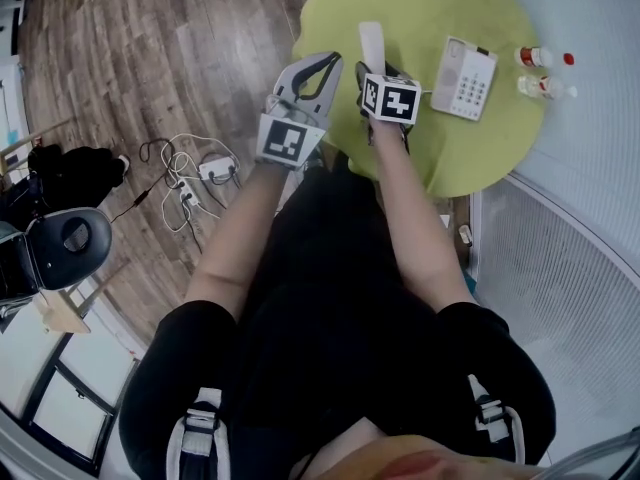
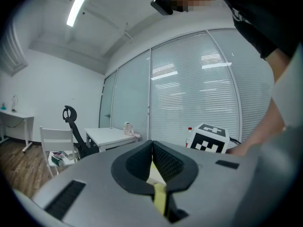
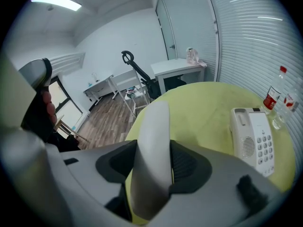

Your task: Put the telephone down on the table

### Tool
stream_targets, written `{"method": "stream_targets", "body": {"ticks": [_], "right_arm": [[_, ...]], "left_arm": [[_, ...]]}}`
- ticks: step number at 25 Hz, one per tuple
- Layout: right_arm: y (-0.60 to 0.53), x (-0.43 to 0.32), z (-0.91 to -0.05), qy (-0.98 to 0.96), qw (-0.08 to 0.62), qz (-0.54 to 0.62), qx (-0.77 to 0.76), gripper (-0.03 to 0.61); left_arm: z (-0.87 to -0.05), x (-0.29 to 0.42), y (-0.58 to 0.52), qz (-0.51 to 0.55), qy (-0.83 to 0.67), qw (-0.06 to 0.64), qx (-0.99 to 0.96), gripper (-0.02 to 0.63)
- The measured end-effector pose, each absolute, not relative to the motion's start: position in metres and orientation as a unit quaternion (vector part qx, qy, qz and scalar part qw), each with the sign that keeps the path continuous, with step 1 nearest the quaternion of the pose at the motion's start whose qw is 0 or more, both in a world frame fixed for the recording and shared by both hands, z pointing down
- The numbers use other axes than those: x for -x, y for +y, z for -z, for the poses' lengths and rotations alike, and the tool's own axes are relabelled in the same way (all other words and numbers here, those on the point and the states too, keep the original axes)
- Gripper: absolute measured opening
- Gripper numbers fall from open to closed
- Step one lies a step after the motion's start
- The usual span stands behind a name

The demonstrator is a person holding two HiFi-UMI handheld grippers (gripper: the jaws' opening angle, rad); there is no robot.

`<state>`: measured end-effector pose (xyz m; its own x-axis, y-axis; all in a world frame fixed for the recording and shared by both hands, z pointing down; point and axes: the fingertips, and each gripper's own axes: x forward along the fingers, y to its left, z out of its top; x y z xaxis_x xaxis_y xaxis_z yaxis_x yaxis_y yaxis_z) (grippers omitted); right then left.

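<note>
The right gripper (image 1: 378,71) has the white handset (image 1: 372,44) clamped. In the right gripper view both dark pads (image 3: 187,162) press flat on either side of the handset (image 3: 154,136), which rises out of the right gripper (image 3: 154,163) as one long pale bar leaning slightly right. Its lower end is lost behind the gripper body, so nobody can call whether it meets the cloth. From the head view it is over the near-left part of the round green table (image 1: 425,3), well off its cradle. The base (image 1: 463,78) lies flat on the table to the right, keypad up, apart from the handset. The right gripper view shows the base (image 3: 253,138) to the right on the green table (image 3: 203,103). Beyond it, two small bottles (image 1: 543,72) with red caps sit by the far-right rim, one of them (image 3: 272,96) upright against the blinds. Over on the other side, the left gripper (image 1: 330,64) hangs just beside the right one, at the table's left edge. Its jaws are pressed together at the tips with nothing between them. The left gripper view has the left gripper (image 2: 152,145) tipped towards the wall and ceiling, a sliver of green showing under the pads, and the right one's marker cube (image 2: 208,138) close by. Down on the wooden floor (image 1: 130,58), cables (image 1: 190,173) sprawl beside a black chair (image 1: 62,248).
</note>
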<state>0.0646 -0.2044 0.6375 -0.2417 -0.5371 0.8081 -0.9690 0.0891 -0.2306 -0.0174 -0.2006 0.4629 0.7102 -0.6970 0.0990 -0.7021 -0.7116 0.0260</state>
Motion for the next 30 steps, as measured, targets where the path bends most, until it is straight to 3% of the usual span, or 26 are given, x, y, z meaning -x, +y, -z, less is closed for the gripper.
{"method": "stream_targets", "body": {"ticks": [30], "right_arm": [[-0.261, -0.005, -0.722, -0.685, 0.273, -0.392, -0.550, 0.221]], "left_arm": [[-0.532, 0.081, -0.227, -0.065, -0.447, 0.072, -0.889, 0.014]]}}
